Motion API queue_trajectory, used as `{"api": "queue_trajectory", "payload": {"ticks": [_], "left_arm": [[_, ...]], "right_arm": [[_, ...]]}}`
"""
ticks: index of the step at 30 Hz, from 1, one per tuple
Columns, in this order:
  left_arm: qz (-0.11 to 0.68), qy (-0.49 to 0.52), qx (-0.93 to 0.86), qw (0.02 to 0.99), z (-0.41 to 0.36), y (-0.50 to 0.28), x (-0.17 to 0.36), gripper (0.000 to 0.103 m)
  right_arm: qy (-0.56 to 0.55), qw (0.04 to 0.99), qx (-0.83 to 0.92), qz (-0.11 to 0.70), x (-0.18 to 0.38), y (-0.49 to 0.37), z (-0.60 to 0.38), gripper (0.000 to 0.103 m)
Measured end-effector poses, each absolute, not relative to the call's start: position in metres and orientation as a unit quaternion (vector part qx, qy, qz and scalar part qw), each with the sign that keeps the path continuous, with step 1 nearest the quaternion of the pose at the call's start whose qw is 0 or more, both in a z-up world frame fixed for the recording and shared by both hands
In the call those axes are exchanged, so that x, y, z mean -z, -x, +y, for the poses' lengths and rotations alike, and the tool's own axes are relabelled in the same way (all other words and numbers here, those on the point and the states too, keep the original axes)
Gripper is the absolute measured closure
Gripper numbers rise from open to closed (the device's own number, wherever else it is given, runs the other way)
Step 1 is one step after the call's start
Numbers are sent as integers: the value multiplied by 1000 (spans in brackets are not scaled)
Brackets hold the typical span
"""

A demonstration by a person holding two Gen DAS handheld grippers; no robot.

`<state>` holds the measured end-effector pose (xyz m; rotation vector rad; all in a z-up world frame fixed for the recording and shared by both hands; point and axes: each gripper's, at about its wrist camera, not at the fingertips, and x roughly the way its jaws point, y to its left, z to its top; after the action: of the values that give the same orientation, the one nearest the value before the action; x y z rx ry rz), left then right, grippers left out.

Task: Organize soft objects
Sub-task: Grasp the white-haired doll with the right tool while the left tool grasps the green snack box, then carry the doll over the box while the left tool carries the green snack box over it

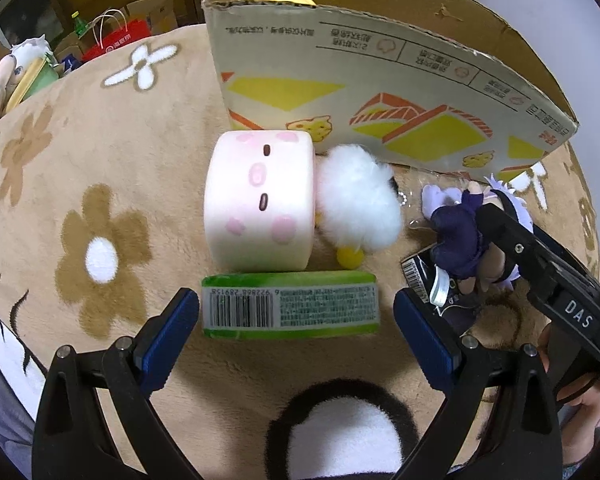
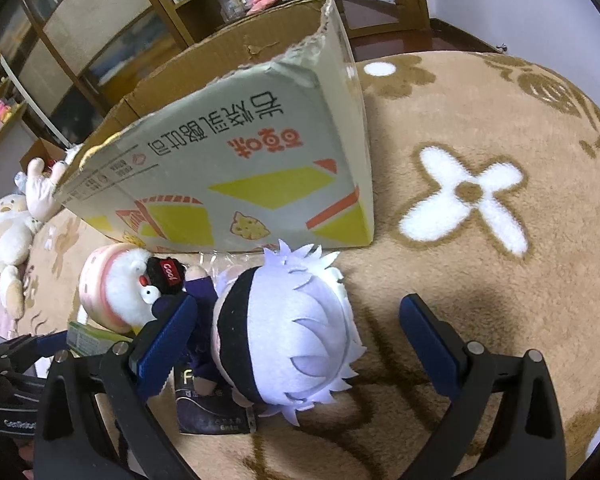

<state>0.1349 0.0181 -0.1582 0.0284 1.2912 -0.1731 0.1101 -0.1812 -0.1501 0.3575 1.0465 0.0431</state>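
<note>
Two tools, both spread open: the left tool [image 1: 296,320] straddles one green tissue pack [image 1: 290,306], the right tool [image 2: 300,340] one white-haired doll [image 2: 288,328]. At twelve o'clock stand one pink cube plush [image 1: 260,200], one white fluffy plush [image 1: 358,200] and one cardboard box [image 1: 380,88], all on a flowered rug [image 1: 80,160].

Lighting: soft, even indoor; I see faint shadow under right jaws, heavy fisheye warp + dark vignette at edges.

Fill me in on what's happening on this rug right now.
A person is sorting soft toys with two handheld grippers. The left gripper is open around a green packet that lies in front of a pink cushion and a white fluffy toy. The right gripper is open around a white-haired doll. The cardboard box stands just behind, some yellow items already inside.
</note>
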Motion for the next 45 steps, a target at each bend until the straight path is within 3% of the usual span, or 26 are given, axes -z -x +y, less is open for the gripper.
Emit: {"api": "queue_trajectory", "payload": {"ticks": [4, 6, 10, 15, 31, 45], "left_arm": [[606, -10, 87, 791, 19, -135, 163, 22], [605, -16, 81, 792, 20, -135, 165, 29], [602, -16, 80, 795, 19, -132, 167, 30], [593, -13, 73, 801, 18, -126, 164, 30], [459, -33, 41, 887, 29, -67, 90, 30], [314, -50, 62, 946, 29, -49, 21, 30]], "right_arm": [[-173, 848, -25, 500, 150, -109, -180, 2], [-178, 846, -32, 501, 149, -108, -178, 9], [-194, 841, -55, 502, 146, -107, -173, 28], [-175, 849, -47, 496, 140, -102, -169, 43], [-90, 898, 1, 431, 86, -66, -160, 45], [-48, 956, 33, 289, -10, -37, -166, 45]]}}
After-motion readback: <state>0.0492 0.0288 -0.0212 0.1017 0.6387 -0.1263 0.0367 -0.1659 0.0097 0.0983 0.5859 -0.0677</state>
